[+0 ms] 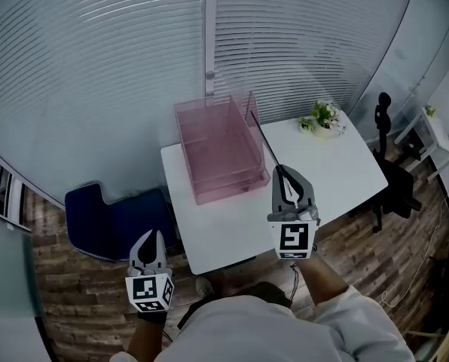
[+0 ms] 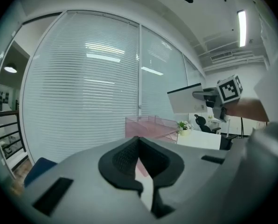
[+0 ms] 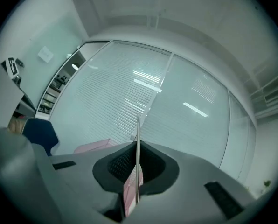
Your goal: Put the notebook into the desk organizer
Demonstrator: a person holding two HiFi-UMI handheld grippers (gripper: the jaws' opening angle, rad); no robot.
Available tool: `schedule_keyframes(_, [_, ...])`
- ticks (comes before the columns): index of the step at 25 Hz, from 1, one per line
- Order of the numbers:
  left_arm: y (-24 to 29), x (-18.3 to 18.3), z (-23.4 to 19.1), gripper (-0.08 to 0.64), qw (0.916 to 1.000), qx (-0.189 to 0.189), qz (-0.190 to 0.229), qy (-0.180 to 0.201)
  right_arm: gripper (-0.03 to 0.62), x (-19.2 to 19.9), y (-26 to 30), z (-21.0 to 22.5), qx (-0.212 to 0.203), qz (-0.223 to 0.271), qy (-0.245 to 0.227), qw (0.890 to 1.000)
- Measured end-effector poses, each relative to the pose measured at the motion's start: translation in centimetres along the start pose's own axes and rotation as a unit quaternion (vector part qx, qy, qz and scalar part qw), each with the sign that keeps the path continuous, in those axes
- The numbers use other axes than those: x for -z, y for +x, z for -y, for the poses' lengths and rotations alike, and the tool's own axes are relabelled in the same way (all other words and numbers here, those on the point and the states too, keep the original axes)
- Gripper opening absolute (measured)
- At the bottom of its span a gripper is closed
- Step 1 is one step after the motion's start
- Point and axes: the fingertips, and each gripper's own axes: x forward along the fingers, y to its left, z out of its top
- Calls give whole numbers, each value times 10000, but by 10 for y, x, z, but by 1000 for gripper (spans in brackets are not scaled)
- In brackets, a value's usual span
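The pink see-through desk organizer [image 1: 217, 145] stands on the left part of the white table [image 1: 337, 164]; it also shows in the left gripper view [image 2: 150, 125] and as a pink patch in the right gripper view [image 3: 94, 147]. My right gripper [image 1: 288, 173] is above the table's front, shut on the thin notebook [image 1: 268, 145]. The notebook stands on edge and reaches up toward the organizer's right wall. From the left gripper view the notebook [image 2: 185, 98] is a pale flat sheet; between the right jaws the notebook [image 3: 138, 143] is a thin vertical line. My left gripper [image 1: 151, 236] hangs low at the left, off the table, shut and empty.
A small potted plant [image 1: 322, 118] sits at the table's far right corner. A black office chair [image 1: 394, 179] stands to the right of the table and a blue seat [image 1: 111, 217] to its left. A glass wall with blinds [image 1: 134, 59] runs behind.
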Motion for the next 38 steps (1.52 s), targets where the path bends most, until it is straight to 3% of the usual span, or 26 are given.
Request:
schedule_keyframes(3, [9, 3, -15, 8, 10000, -44, -41, -38, 21, -16, 43, -9, -94, 292, -490, 9983])
schedule_keyframes(7, [13, 7, -27, 8, 9995, -280, -63, -122, 21, -19, 88, -15, -223, 247, -1051, 9939])
schedule_keyframes(11, [11, 5, -28, 8, 9980, -592, 12, -242, 21, -16, 127, -26, -576, 195, -1829, 9812])
schedule_keyframes(19, [17, 4, -29, 8, 9943, -1002, 79, -368, 21, 12, 194, -71, -1357, -10, -3461, 9283])
schedule_keyframes(24, [22, 7, -29, 8, 9931, -1095, 42, -413, 21, 40, 216, -97, -1869, -359, -3875, 9020])
schedule_keyframes(32, [23, 12, -31, 8, 9919, -1169, -35, -490, 21, 90, 233, -134, -2756, -1011, -4460, 8455])
schedule_keyframes(38, [20, 22, -35, 8, 9908, -1218, -104, -578, 23, 109, 230, -149, -3214, -1329, -4589, 8176])
